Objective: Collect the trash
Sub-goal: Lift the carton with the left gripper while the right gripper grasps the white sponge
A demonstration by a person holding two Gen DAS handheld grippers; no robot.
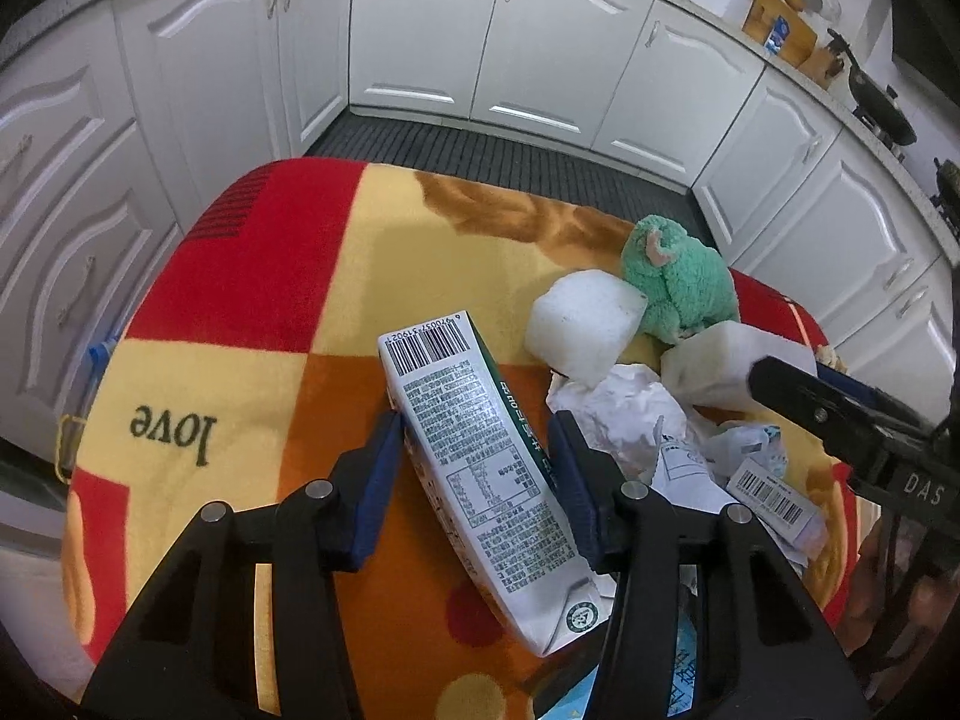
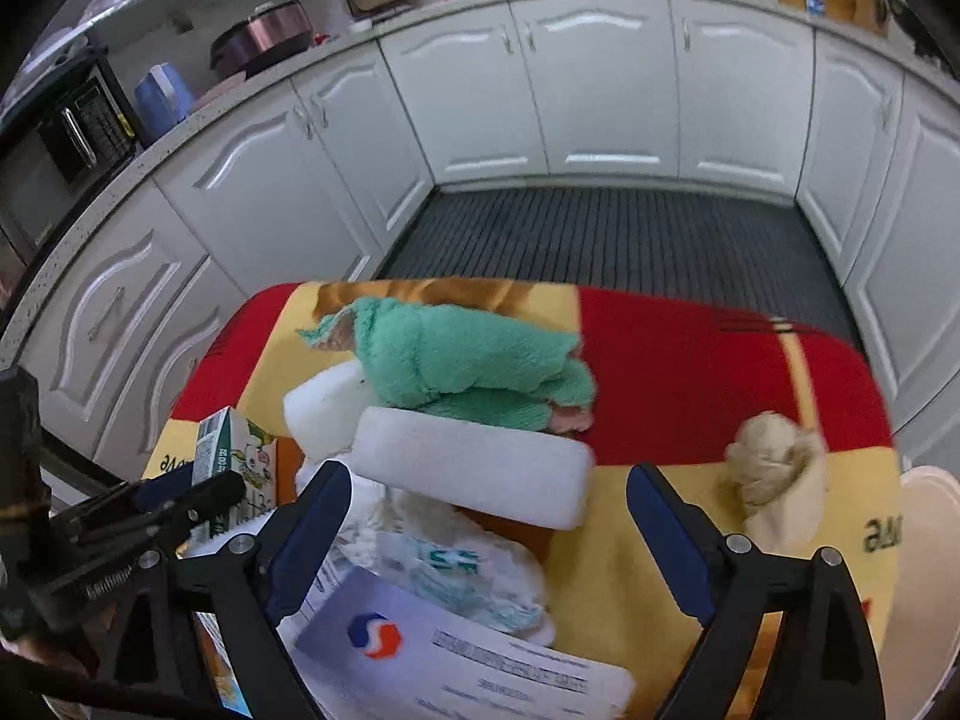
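Observation:
A white and green drink carton [image 1: 480, 462] lies between the blue pads of my left gripper [image 1: 477, 438]; the pads touch its sides. The carton also shows at the left of the right wrist view [image 2: 225, 450]. Crumpled white paper [image 1: 624, 414], a plastic wrapper [image 1: 750, 444] and a small barcoded box [image 1: 774, 501] lie to its right. My right gripper [image 2: 489, 498] is open above a white foam block [image 2: 474, 474], a crumpled wrapper [image 2: 468, 576] and a printed paper sheet [image 2: 456, 660]. A beige crumpled wad [image 2: 774, 480] lies to the right.
A red, yellow and orange blanket [image 1: 252, 300] covers the table. A green plush toy [image 1: 678, 282] [image 2: 462, 360] rests by two white foam blocks [image 1: 582, 324]. White kitchen cabinets [image 1: 420, 36] surround a dark ribbed floor mat [image 2: 600, 240]. A white rim [image 2: 924, 540] shows at the right edge.

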